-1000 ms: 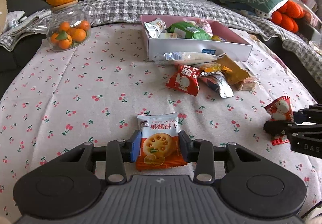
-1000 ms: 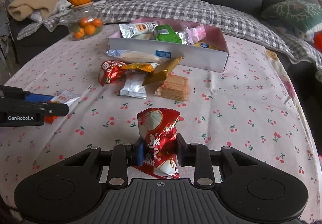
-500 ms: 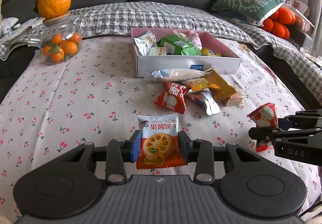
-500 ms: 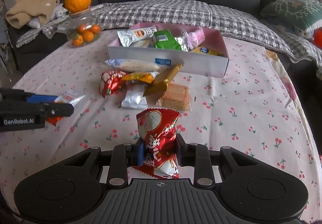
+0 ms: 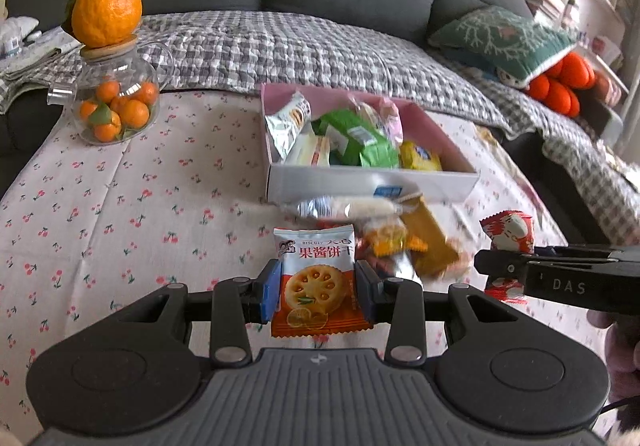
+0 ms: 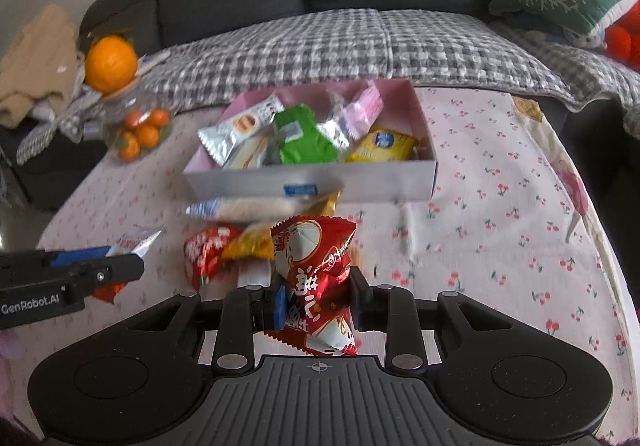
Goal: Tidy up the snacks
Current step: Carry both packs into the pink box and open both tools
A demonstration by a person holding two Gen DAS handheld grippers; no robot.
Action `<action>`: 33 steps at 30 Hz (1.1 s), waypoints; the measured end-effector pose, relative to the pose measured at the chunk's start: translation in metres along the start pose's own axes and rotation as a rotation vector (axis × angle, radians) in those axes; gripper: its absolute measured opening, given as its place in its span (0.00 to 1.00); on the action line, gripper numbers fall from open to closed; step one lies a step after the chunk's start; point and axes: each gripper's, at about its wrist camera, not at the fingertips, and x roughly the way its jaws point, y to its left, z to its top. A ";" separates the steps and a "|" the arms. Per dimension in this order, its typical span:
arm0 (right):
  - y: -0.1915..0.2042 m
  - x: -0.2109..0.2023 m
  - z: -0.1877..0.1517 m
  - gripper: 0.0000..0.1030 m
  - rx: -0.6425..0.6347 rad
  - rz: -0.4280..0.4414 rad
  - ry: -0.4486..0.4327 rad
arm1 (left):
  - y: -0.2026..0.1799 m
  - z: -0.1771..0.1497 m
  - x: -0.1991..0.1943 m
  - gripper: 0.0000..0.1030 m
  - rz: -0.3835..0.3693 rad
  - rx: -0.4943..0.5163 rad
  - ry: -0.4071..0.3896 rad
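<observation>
My left gripper (image 5: 316,286) is clamped on a biscuit packet (image 5: 317,282) and my right gripper (image 6: 318,298) on a red snack bag (image 6: 316,278), both above loose snacks (image 6: 224,246) heaped against the snack box (image 6: 360,177) at the table's far edge.

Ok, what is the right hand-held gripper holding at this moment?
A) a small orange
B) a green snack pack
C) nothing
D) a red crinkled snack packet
D: in the right wrist view, the right hand-held gripper has its fingers pressed on both sides of the red crinkled snack packet, in front of the box of snacks.
</observation>
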 end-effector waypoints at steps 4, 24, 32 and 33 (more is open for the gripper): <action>-0.002 0.006 0.017 0.27 0.042 -0.022 0.006 | 0.001 0.014 0.005 0.35 0.006 -0.040 0.009; -0.041 0.047 0.095 0.27 0.318 0.007 -0.025 | 0.001 0.098 0.048 0.35 0.010 -0.140 -0.010; -0.055 0.084 0.118 0.27 0.334 -0.028 0.004 | -0.015 0.141 0.098 0.35 0.006 -0.009 0.040; -0.057 0.089 0.121 0.27 0.328 -0.028 0.005 | -0.017 0.144 0.104 0.35 0.006 0.004 0.043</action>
